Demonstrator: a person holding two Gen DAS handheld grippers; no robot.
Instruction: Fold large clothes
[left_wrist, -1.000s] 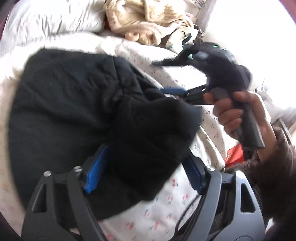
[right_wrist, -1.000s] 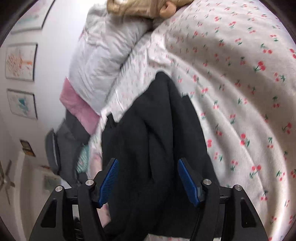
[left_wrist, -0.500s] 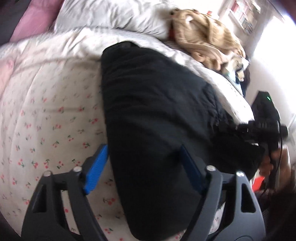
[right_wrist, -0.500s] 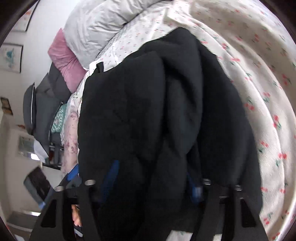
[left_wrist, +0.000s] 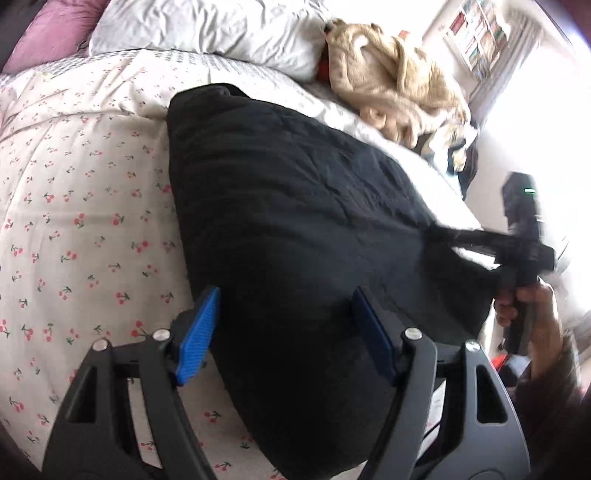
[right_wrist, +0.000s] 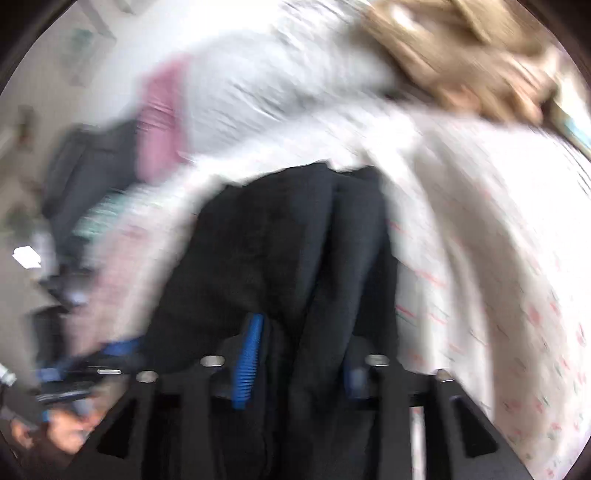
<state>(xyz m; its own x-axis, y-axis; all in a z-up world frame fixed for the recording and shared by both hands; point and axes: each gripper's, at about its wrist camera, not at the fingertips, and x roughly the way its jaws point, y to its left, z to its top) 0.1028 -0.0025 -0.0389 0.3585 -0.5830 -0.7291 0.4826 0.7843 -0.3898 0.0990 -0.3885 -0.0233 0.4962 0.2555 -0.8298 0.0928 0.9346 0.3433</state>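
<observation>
**Black garment drawn flat along the bed**

Since half a second ago my right view has swung and gone blurred, and my left view has edged closer to the black garment (left_wrist: 295, 229), which now lies as one long folded slab across the cherry-print bedspread (left_wrist: 74, 221), its far end near the white pillow (left_wrist: 207, 33) and the tan garment (left_wrist: 391, 77). My left tongs (left_wrist: 284, 332) stand apart, blue pads either side of the near edge of the cloth, gripping nothing. My right tongs (right_wrist: 295, 365) are drawn in on a fold of the same garment; from the left view their tips reach into its right corner.
</observation>
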